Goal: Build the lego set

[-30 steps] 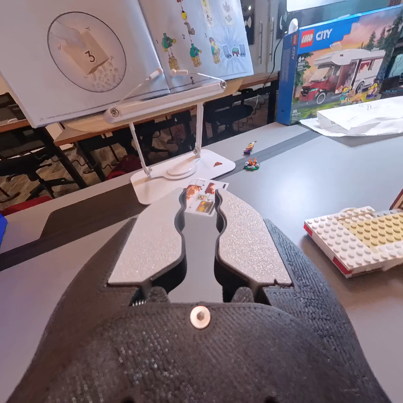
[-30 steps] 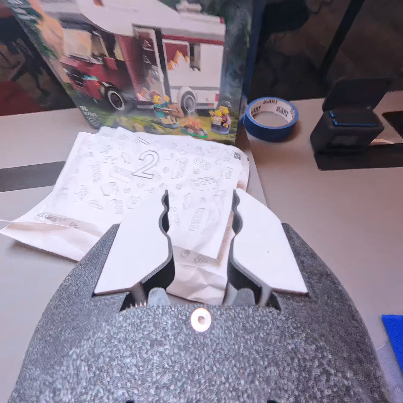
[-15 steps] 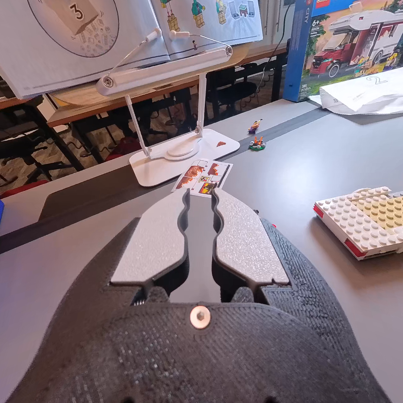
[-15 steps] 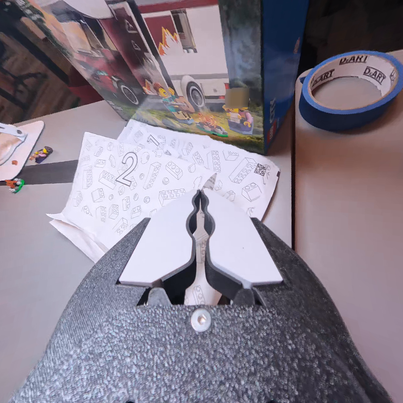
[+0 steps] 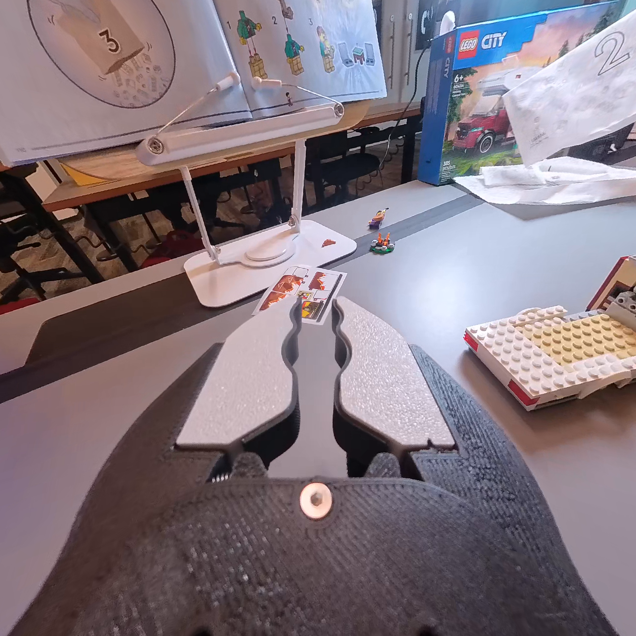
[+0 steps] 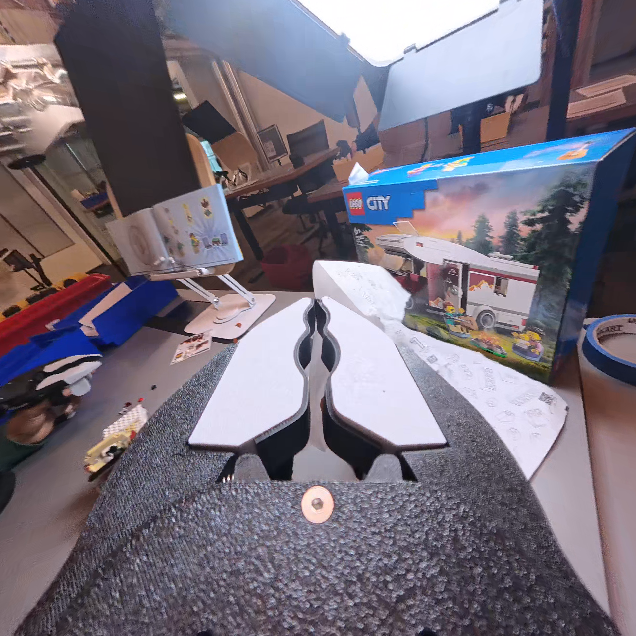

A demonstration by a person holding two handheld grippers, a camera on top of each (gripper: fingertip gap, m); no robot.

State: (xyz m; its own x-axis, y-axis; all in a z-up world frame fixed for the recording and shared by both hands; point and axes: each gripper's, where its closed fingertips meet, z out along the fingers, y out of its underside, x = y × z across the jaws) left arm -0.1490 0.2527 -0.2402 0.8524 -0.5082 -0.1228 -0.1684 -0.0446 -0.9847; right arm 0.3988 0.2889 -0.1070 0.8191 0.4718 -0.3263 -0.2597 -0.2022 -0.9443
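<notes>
My right gripper (image 6: 315,303) is shut on a white paper parts bag (image 6: 358,285) and holds it up off the table. The same bag hangs in the air at the top right of the left wrist view (image 5: 568,96). My left gripper (image 5: 315,306) is narrowly open and empty, low over the grey table, pointing at a sticker sheet (image 5: 299,289). A partly built white and tan Lego model (image 5: 550,347) lies to its right, and shows in the right wrist view (image 6: 117,433). The open instruction booklet (image 5: 172,51) rests on a white stand (image 5: 275,254).
The blue Lego box (image 6: 481,275) stands at the back with another paper bag (image 6: 481,378) lying flat before it. A blue tape roll (image 6: 609,344) is at the right. A small campfire build (image 5: 382,245) and a minifigure piece (image 5: 377,218) sit near the stand. Blue and red bins (image 6: 103,309) are at the left. One gripper's finger ends stand about 55 cm off the other's.
My right gripper closed on the paper bag and lifted it off the table, tilting upward. My left gripper stayed narrowly open and shifted slightly.
</notes>
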